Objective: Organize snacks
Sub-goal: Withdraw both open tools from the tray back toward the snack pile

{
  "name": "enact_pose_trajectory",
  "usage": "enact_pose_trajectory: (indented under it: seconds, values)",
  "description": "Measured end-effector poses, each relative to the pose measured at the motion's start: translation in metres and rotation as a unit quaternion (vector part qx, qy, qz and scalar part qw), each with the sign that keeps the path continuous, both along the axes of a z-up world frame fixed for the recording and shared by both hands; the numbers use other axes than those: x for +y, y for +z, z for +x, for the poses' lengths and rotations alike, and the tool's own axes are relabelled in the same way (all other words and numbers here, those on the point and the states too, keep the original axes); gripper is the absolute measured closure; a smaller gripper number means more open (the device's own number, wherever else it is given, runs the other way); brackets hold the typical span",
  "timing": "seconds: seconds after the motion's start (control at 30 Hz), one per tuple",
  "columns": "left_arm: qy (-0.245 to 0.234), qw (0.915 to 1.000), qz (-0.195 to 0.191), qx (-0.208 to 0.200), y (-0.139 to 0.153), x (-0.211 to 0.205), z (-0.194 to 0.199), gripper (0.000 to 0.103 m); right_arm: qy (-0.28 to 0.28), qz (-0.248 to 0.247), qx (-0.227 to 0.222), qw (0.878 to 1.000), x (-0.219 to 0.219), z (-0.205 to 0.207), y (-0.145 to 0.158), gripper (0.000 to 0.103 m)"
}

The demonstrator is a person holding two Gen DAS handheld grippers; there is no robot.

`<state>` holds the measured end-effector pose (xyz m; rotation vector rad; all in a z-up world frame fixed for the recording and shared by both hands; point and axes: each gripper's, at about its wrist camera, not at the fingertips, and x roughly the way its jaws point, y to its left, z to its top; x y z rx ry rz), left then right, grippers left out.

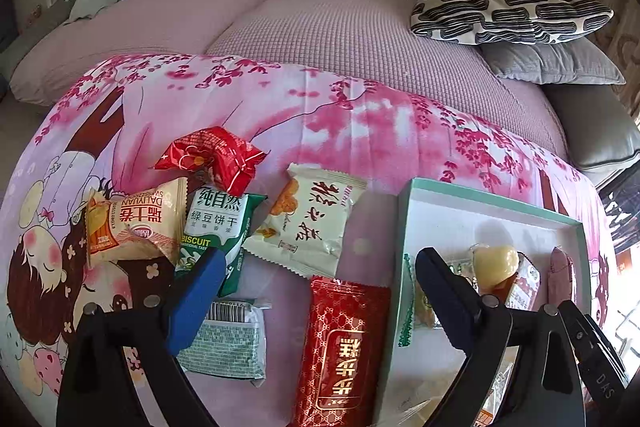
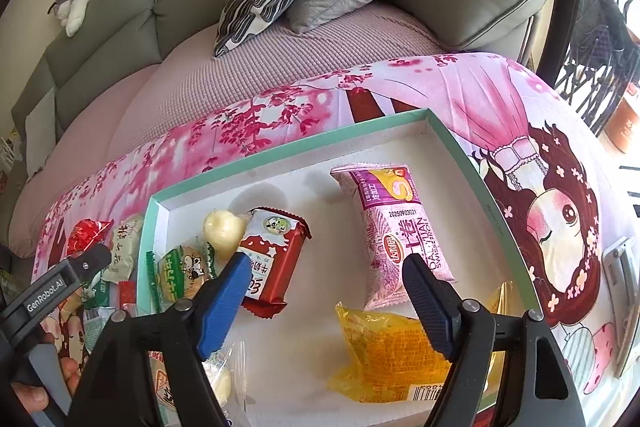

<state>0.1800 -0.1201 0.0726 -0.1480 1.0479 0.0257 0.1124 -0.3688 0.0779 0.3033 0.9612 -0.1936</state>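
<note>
Two hand-held grippers are in use over a surface covered by a pink printed cloth (image 1: 360, 115); what lies under the cloth cannot be told.

Largest item: the shallow box with a teal rim (image 2: 280, 151). It lies directly under and ahead of the right hand-held gripper (image 2: 324, 277) and to the right of the left hand-held gripper (image 1: 320, 269).

Contents of the box, by judgement the finished part of the task:
- pink roll packet (image 2: 394, 227), ahead of the right jaw;
- yellow cake packet (image 2: 392, 347), between the jaws and below them;
- red wafer packet (image 2: 274, 263), just beside the blue left jaw;
- green-edged biscuit packet (image 2: 182, 273) and a pale sweet (image 2: 222, 231), to the left.

Packets outside the box, by judgement the remaining part:
- dark red packet (image 1: 340, 351), between the left gripper's jaws, close to the box wall;
- cream packet (image 1: 308, 221), ahead;
- orange roll packet (image 1: 134, 227) and green biscuit packet (image 1: 218, 227), ahead and left, the green one under the blue jaw tip;
- bright red packet (image 1: 212, 157), farthest ahead;
- grey-green packet (image 1: 226, 339), under the left jaw.

Gripper state: both stand wide open and hold nothing. Roughly half the snacks appear sorted.
</note>
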Motion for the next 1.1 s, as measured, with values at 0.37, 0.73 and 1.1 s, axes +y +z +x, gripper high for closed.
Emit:
enact_pose_trajectory:
  seconds: [0.37,0.73,1.1]
  values:
    - [0.019,0.9998,0.006,0.009,-0.009,0.011,-0.008,0.007,0.004,-0.021,-0.003,1.000,0.002,-0.001,0.001,0.000]
    - [0.031,0.9990,0.005,-0.032,0.001,0.034,-0.030,0.007,0.040,-0.033,-0.021,0.998,0.021,-0.007,0.012,0.000]
    - [0.026,0.9967,0.035,-0.068,0.027,0.051,-0.055,0.007,0.056,-0.031,-0.029,0.998,0.046,-0.011,0.025,0.000]
